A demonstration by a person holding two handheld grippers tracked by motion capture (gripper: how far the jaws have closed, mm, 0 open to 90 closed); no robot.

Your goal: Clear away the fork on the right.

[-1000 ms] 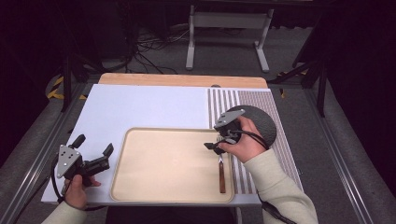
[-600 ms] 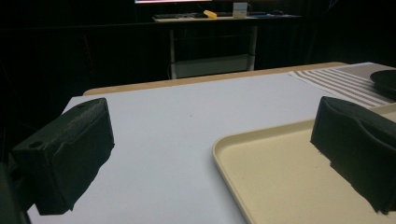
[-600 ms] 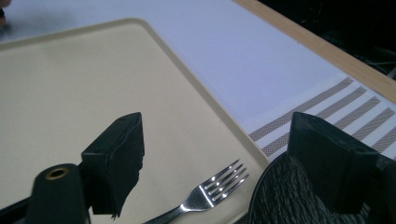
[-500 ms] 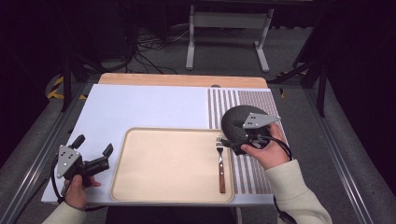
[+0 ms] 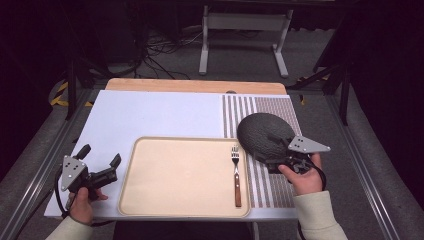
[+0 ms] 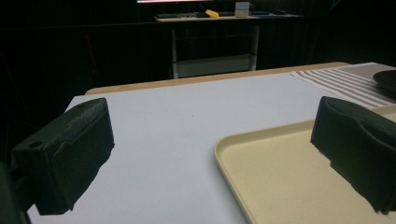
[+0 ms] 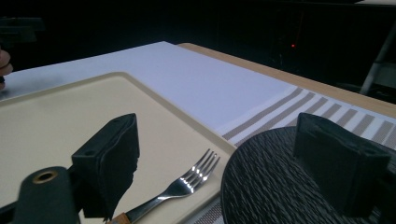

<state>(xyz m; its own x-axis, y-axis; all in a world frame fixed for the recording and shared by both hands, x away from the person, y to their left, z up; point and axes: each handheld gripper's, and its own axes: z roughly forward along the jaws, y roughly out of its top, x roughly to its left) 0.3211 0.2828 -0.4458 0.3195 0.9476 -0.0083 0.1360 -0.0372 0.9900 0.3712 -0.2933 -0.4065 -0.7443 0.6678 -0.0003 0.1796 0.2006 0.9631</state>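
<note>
Fork [image 5: 236, 175] on tray [image 5: 170, 175]: light, stiff, slippery steel; grasp wooden handle. Left gripper [image 5: 102, 172] open, empty; right gripper [image 7: 210, 163] open over plate [image 5: 262, 135] rim

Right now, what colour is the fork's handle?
The fork has a reddish-brown, wood-like handle and shiny silver tines. The high view shows it best.

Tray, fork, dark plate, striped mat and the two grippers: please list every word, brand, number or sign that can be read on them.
None can be read.
The tray, fork, dark plate, striped mat and both grippers bear no legible marking.
</note>
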